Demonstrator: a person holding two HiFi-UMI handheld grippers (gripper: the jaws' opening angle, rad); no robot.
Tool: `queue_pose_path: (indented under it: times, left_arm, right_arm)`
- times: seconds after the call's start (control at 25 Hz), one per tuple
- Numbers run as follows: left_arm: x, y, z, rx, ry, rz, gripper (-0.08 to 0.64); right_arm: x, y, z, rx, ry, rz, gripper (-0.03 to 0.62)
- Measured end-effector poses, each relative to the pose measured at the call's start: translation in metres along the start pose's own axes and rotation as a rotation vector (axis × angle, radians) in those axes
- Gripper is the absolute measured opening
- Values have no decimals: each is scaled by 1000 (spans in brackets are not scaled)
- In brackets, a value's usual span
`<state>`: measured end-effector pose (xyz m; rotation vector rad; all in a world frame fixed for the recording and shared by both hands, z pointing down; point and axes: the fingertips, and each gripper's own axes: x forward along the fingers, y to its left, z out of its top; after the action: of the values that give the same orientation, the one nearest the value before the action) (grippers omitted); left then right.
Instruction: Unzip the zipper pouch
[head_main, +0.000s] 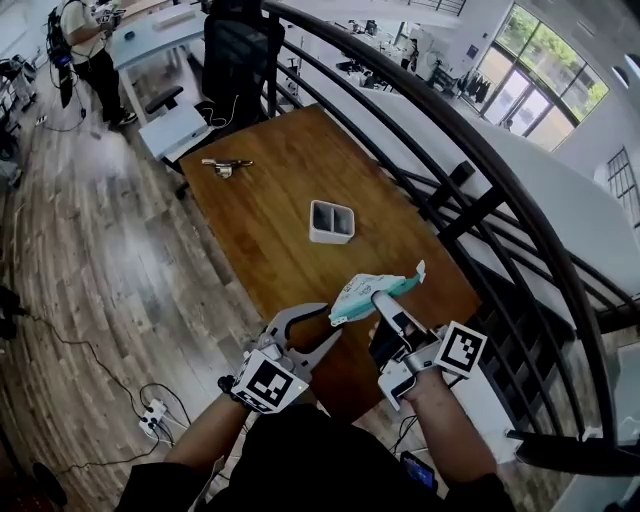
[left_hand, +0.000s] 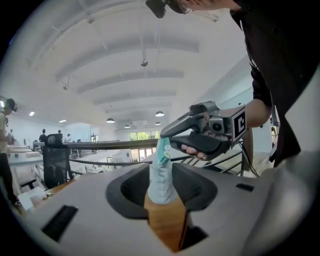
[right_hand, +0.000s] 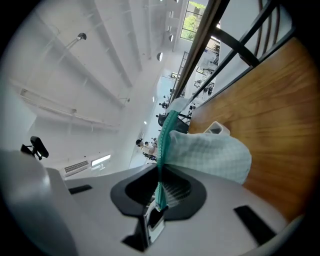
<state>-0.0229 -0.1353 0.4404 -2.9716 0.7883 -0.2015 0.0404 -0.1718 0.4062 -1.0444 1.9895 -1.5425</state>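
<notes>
A pale checked zipper pouch (head_main: 362, 293) with a teal zipper hangs in the air over the near edge of the wooden table (head_main: 270, 230). My right gripper (head_main: 381, 299) is shut on its zipper edge; in the right gripper view the teal zipper (right_hand: 165, 145) runs straight down into the closed jaws. My left gripper (head_main: 333, 322) stands to the left with its jaws apart, and the pouch's free end (left_hand: 161, 175) lies between them. The pads do not visibly press on it. The left gripper view shows the right gripper (left_hand: 165, 136) clamped on the pouch's far end.
A white two-compartment holder (head_main: 331, 221) stands mid-table, and a small metal tool (head_main: 226, 165) lies at the far end. A black curved railing (head_main: 480, 190) runs close along the table's right side. A black office chair (head_main: 235, 60) stands beyond the table, and a person (head_main: 88, 40) stands far left.
</notes>
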Motion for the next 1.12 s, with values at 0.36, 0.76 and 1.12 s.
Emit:
queue_pose_path:
  times: [0.36, 0.76, 1.12]
  left_arm:
    - [14, -16, 7, 10, 19, -8, 61]
    - [20, -30, -5, -126, 50, -80, 18]
    - [24, -30, -8, -191, 56, -86, 17]
  right_arm:
    - [-20, -12, 9, 33, 31, 9, 25]
    - [-43, -47, -2, -71, 126, -55, 138]
    - [-78, -75, 0, -173, 161, -164, 140]
